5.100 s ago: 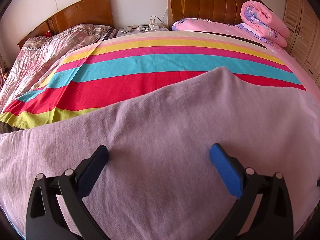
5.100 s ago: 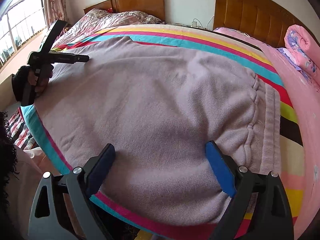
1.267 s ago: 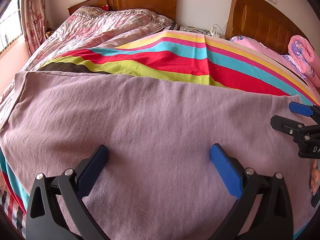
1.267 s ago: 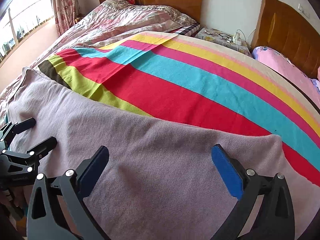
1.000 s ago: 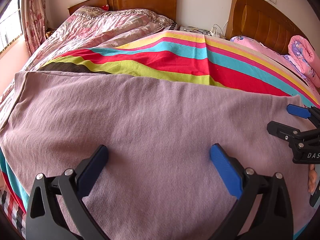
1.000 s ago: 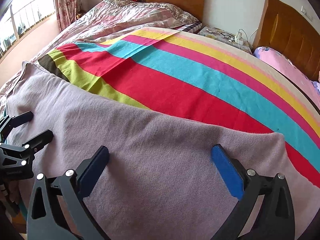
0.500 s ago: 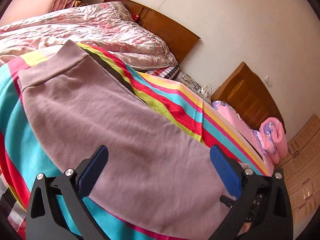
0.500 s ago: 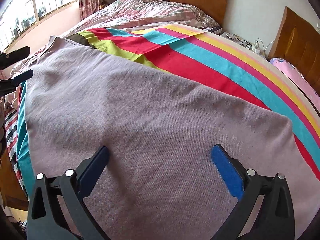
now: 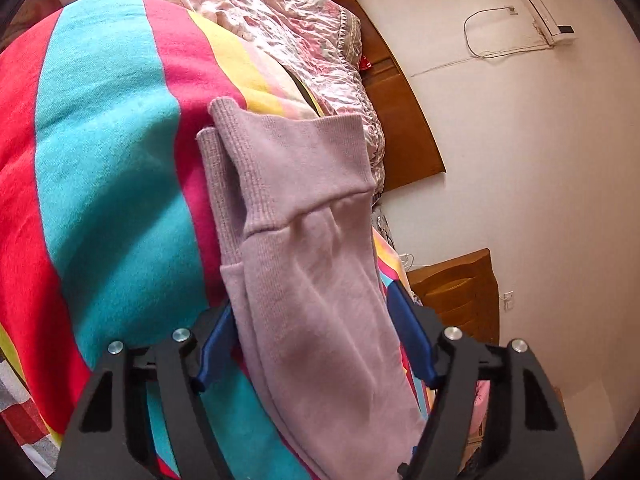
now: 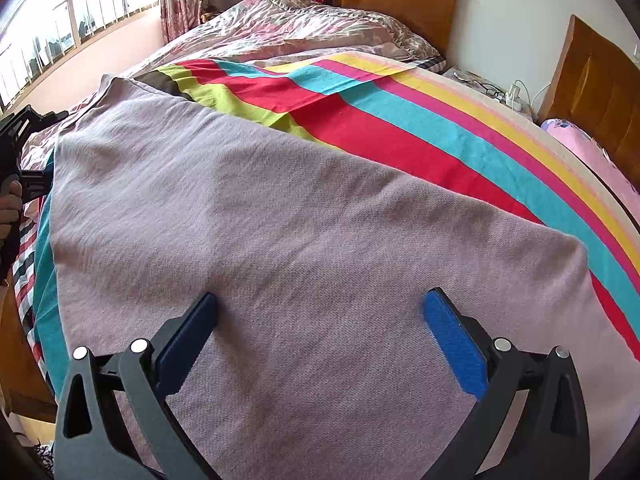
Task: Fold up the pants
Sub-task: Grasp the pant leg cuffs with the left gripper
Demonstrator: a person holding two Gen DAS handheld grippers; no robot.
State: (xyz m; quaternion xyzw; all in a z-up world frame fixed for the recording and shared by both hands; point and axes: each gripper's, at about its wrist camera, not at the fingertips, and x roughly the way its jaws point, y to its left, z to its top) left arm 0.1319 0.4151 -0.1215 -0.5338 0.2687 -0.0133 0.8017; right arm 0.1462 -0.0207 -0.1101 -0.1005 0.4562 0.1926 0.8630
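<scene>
The mauve knit pants (image 10: 280,220) lie flat across the striped blanket (image 10: 400,120), their far edge reaching the upper left. My right gripper (image 10: 320,328) hovers over them near the front, open and empty. In the left wrist view the ribbed cuff ends of the pants (image 9: 296,168) point away from me, one layer over the other. My left gripper (image 9: 312,340) straddles the pants legs, its blue pads on either side of the cloth, narrowed but with a wide gap. That gripper also shows at the left edge of the right wrist view (image 10: 24,152), held by a hand.
A crumpled pink floral quilt (image 10: 288,28) lies at the head of the bed before wooden headboards (image 10: 392,0). A nightstand with glasses and a charger (image 10: 496,92) stands between the beds. A pink bed (image 10: 592,152) is at right. A window (image 10: 60,20) is at left.
My left gripper swung to the cuff end of the pants, rolled sideways and narrowed around the legs. My right gripper drew back a little over the cloth.
</scene>
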